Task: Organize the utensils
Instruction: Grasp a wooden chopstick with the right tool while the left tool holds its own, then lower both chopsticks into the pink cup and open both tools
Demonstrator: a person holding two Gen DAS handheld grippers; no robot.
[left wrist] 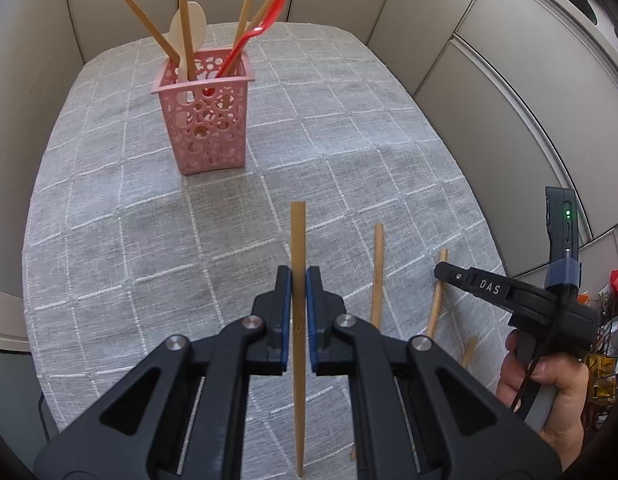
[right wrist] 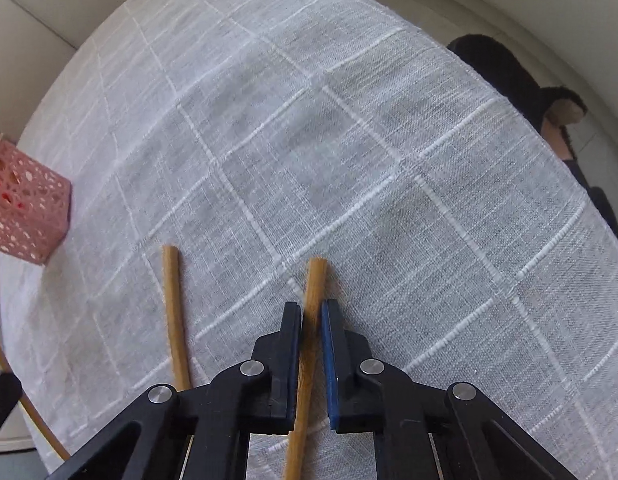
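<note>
Tablecloth (left wrist: 349,128) edge beside chopstick (right wrist: 313,304) (wall-bound)

In my left view the chopsticks (left wrist: 181,8) in the pink holder (left wrist: 207,120) run off the top edge, and my left tool (left wrist: 297,280) hides part of the stick (left wrist: 299,360) it grips. In my right view the holder (right wrist: 25,216) is cut by the left edge, and dark shapes (right wrist: 521,84) at upper right stay unclear.

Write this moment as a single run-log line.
left tool: shut on chopstick | right tool: around second chopstick on tablecloth | pink holder: upright, part-filled | loose chopstick: on cloth
</note>
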